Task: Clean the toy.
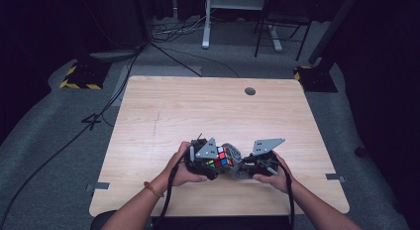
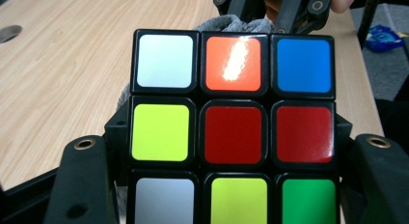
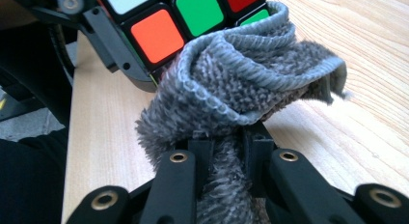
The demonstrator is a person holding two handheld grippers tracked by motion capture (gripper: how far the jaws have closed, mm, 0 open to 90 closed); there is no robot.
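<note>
Clamping puzzle cube (image 2: 234, 137), left gripper (image 1: 210, 163) holds it near table's (image 1: 198, 106) front edge: black frame, glossy white, orange, blue, red, yellow, green tiles. Right gripper (image 3: 226, 151) pinches fuzzy grey cloth (image 3: 241, 84), bunched, touching cube's far side.

High view above the table (image 1: 208, 106), facing forward-down; both claw views close-up, sharing the cube (image 2: 231, 132).

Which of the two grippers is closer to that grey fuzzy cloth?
Right. The right gripper has its jaws clamped on the grey cloth. The left gripper grips the puzzle cube instead, and the cloth is bunched against the cube's far side.
</note>
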